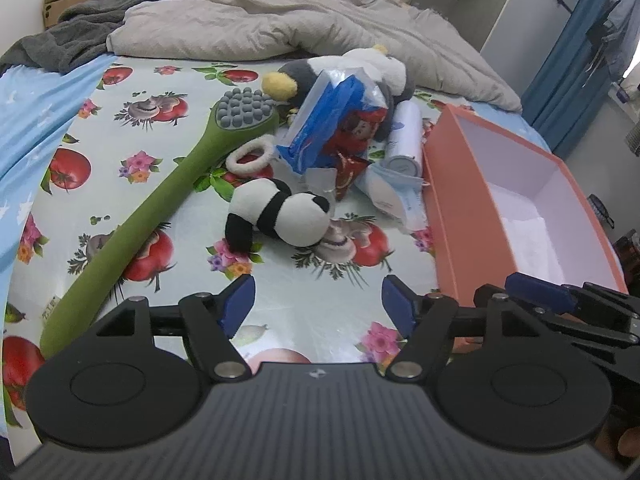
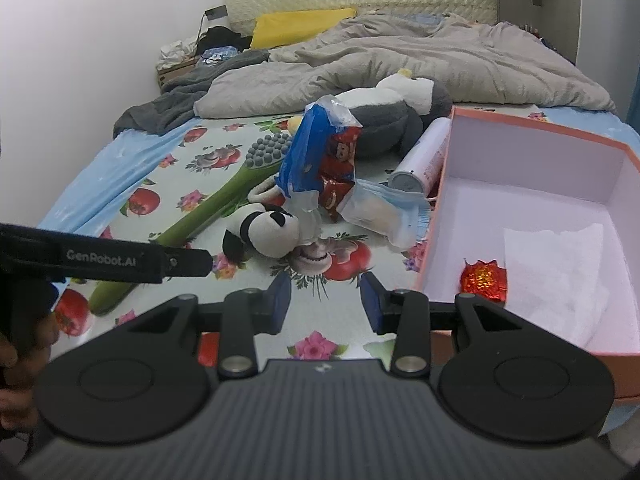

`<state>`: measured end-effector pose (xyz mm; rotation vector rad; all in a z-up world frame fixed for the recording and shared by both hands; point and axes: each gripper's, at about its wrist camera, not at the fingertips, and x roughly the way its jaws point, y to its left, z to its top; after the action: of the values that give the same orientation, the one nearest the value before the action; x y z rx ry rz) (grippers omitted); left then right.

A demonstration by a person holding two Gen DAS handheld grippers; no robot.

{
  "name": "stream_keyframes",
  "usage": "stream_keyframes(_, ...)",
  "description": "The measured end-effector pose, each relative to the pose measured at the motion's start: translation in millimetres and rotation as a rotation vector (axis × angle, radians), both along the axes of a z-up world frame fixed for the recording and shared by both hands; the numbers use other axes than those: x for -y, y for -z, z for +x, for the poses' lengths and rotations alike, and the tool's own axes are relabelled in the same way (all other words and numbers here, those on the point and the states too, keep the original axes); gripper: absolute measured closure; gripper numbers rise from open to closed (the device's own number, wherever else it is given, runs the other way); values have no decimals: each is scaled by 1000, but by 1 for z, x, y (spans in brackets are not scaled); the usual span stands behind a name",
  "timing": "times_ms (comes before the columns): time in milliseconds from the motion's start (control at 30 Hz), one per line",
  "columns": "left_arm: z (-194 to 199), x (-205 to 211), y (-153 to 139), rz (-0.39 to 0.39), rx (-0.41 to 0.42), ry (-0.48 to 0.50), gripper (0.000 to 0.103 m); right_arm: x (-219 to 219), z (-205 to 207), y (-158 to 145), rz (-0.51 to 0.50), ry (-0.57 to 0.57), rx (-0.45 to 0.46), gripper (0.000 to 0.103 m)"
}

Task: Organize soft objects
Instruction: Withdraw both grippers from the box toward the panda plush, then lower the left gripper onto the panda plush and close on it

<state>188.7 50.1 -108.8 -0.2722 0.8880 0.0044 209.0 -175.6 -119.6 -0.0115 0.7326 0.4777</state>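
A small panda plush [image 1: 280, 212] lies on the flowered cloth, also in the right wrist view [image 2: 266, 228]. A bigger grey and white penguin plush [image 1: 360, 68] lies behind a pile of things; it shows in the right view too [image 2: 392, 116]. A white hair tie [image 1: 252, 154] lies by the panda. An open pink box [image 1: 516, 204] stands on the right; in the right view [image 2: 532, 184] it holds white paper and a red foil candy [image 2: 484, 278]. My left gripper [image 1: 318, 306] is open and empty, short of the panda. My right gripper [image 2: 325, 300] is open and empty, beside the box.
A green massage brush [image 1: 160, 208] lies to the left. A blue plastic bag with red snack packets [image 1: 340, 124], a white spray can [image 1: 404, 140] and a wrapped face mask [image 1: 392, 192] are piled between the plushes. A crumpled grey duvet [image 1: 280, 20] lies behind.
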Motion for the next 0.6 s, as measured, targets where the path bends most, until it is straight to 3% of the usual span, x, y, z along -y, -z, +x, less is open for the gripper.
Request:
stream_keyframes(300,27,-18,16,40,-32,-18,28,-18,22,14,-14,-1,-19,61)
stream_keyframes(600,54,-38,31,19,-59,-50,28,-31,40,24,-38,6,-26,62)
